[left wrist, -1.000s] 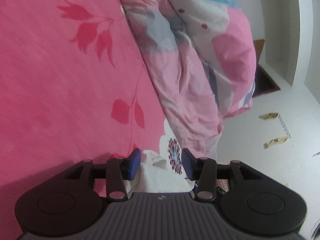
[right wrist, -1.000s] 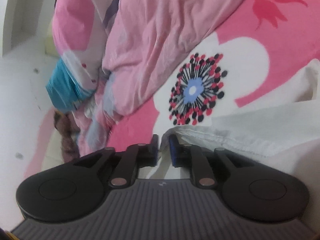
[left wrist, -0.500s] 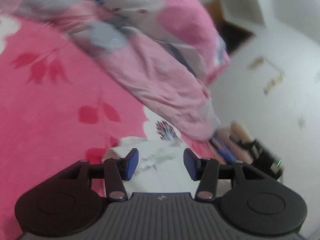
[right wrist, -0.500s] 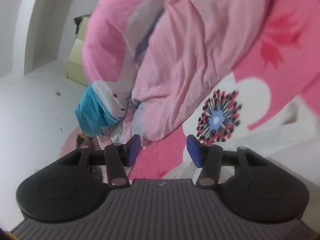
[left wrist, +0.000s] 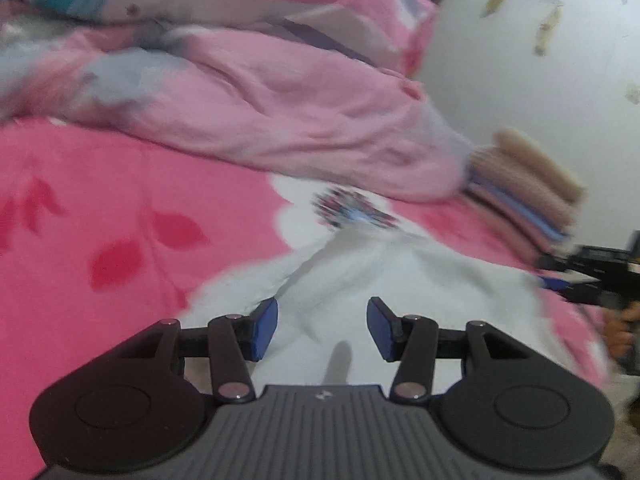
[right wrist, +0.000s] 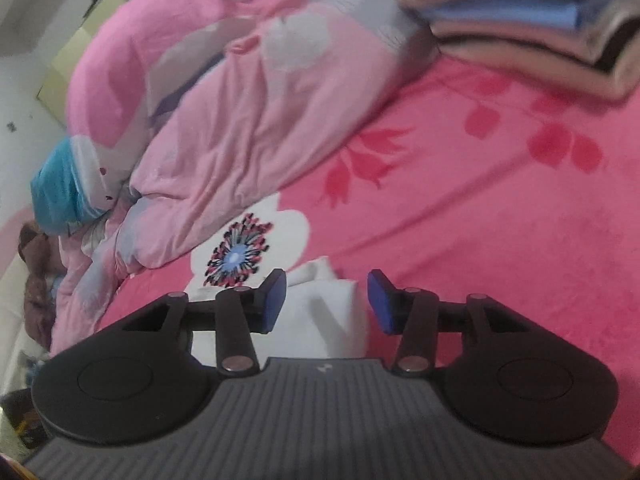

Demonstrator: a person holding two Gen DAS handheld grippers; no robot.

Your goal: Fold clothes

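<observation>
White garment (left wrist: pixel 400 280) flat on pink sheet (left wrist: pixel 120 184); left gripper (left wrist: pixel 322 328), right gripper (right wrist: pixel 327 302) both released, empty.

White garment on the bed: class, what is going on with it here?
A person holding two grippers is folding clothes on a pink flowered bedsheet. The white garment lies on it, held by neither. The left gripper is open above it; the right gripper has just opened, nothing gripped. A stack of folded clothes sits nearby.
</observation>
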